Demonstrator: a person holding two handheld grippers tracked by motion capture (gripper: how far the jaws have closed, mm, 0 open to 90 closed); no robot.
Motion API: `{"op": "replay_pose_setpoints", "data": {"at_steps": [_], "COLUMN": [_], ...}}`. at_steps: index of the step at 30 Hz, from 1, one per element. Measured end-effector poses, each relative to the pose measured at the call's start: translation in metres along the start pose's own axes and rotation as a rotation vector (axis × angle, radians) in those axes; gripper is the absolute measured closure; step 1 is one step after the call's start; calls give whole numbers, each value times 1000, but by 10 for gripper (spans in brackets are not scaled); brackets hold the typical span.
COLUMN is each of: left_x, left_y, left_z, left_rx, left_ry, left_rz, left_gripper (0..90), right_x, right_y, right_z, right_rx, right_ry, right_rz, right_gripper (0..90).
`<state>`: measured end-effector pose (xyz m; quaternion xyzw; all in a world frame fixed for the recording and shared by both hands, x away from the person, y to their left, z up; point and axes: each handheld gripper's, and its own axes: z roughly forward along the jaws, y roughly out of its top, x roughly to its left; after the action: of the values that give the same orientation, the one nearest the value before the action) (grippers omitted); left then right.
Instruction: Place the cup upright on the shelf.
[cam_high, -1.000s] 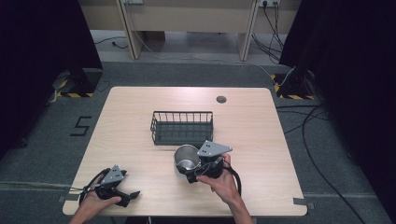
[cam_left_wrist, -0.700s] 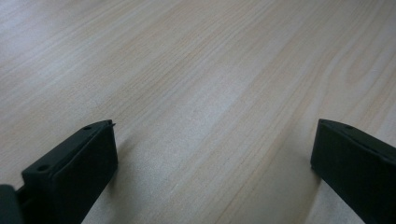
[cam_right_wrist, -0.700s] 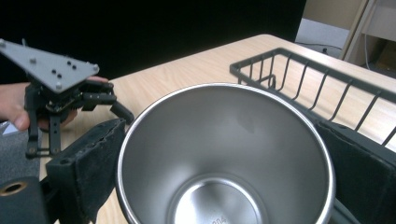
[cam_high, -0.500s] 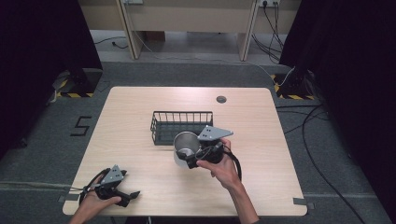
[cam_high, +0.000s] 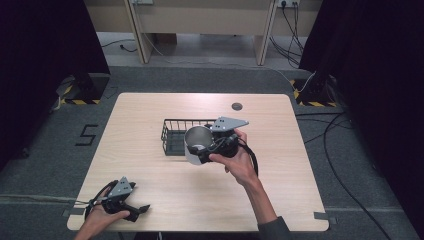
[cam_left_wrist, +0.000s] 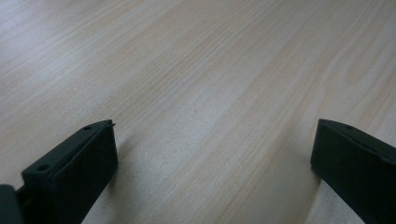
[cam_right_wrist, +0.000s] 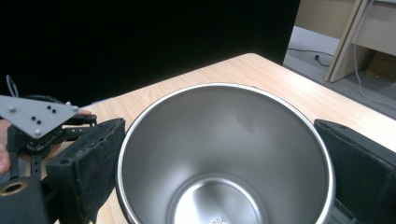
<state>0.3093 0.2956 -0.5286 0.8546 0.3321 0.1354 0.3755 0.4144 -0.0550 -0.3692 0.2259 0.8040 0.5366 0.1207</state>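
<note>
Steel cup (cam_high: 196, 144) clamped in the right gripper (cam_high: 212, 146) hangs beside the wire basket (cam_high: 172, 134); lowering in looks next. Left gripper (cam_high: 136, 212) rests open, empty, at the table's (cam_high: 150, 107) near-left corner.

The tabletop (cam_high: 150, 120) is light wood with rounded corners and carries a round dark grommet (cam_high: 237, 106) near its far edge. Grey carpet floor (cam_high: 45, 165) surrounds it. A "5" marking (cam_high: 87, 135) lies on the floor to the left. Yellow-black hazard tape strips (cam_high: 75, 101) sit near both far corners. Black cables (cam_high: 345, 150) trail across the floor at right. Pale furniture legs (cam_high: 140, 30) stand beyond.
</note>
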Motion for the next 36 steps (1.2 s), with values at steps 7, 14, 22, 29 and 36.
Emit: {"op": "replay_pose_setpoints", "data": {"at_steps": [7,14,22,29,36], "left_x": [0,0,0,0,0], "left_y": [0,0,0,0,0], "left_z": [0,0,0,0,0], "left_rx": [2,4,4,4,4], "left_ry": [-2,-3,-2,-2,-3], "left_rz": [0,1,3,3,2], "left_gripper": [0,0,0,0,0], "right_x": [-6,-16,-31,-48,-59], "right_y": [12,26,37,44,46], "right_z": [4,14,26,35,44], "right_rx": [-17,-5,10,26,58], "right_ry": [10,0,-19,-34,-41], "right_rz": [16,10,14,13,-1], "right_gripper": [61,61,61,62,61]}}
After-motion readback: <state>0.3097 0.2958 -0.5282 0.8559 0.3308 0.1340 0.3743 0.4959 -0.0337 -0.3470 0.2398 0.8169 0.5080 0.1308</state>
